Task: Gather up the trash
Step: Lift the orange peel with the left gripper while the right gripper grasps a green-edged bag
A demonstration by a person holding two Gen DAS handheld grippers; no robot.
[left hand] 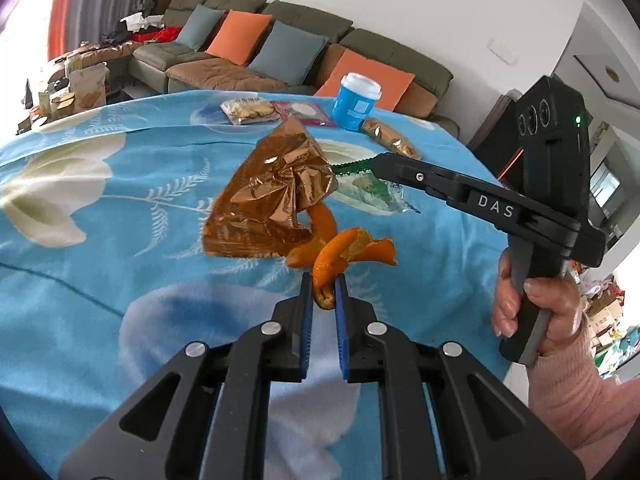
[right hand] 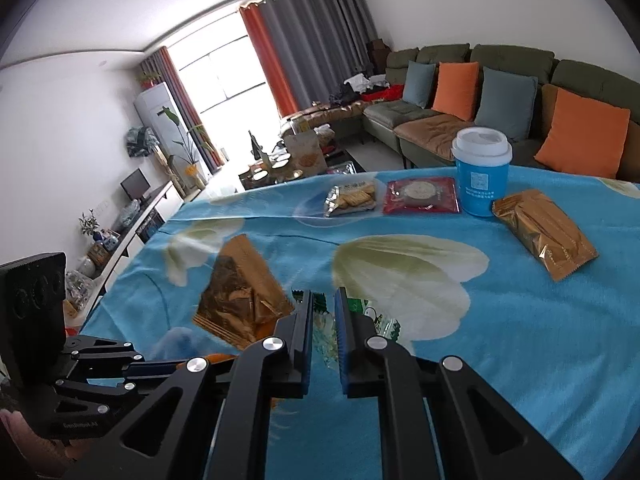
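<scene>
My left gripper [left hand: 323,282] is shut on a strip of orange peel [left hand: 334,254] and holds it just above the blue flowered cloth [left hand: 120,208]. A crumpled empty gold wrapper [left hand: 272,196] lies right behind the peel; it also shows in the right wrist view [right hand: 240,300]. My right gripper [right hand: 323,300] is nearly closed around the edge of a clear and green wrapper [right hand: 326,330], which also shows in the left wrist view [left hand: 374,190], just right of the gold wrapper.
At the far side of the table stand a blue paper cup [right hand: 482,172], a cracker pack [right hand: 352,198], a red sachet [right hand: 420,196] and a sealed gold snack pack [right hand: 542,232]. A sofa with cushions [right hand: 500,96] stands behind the table.
</scene>
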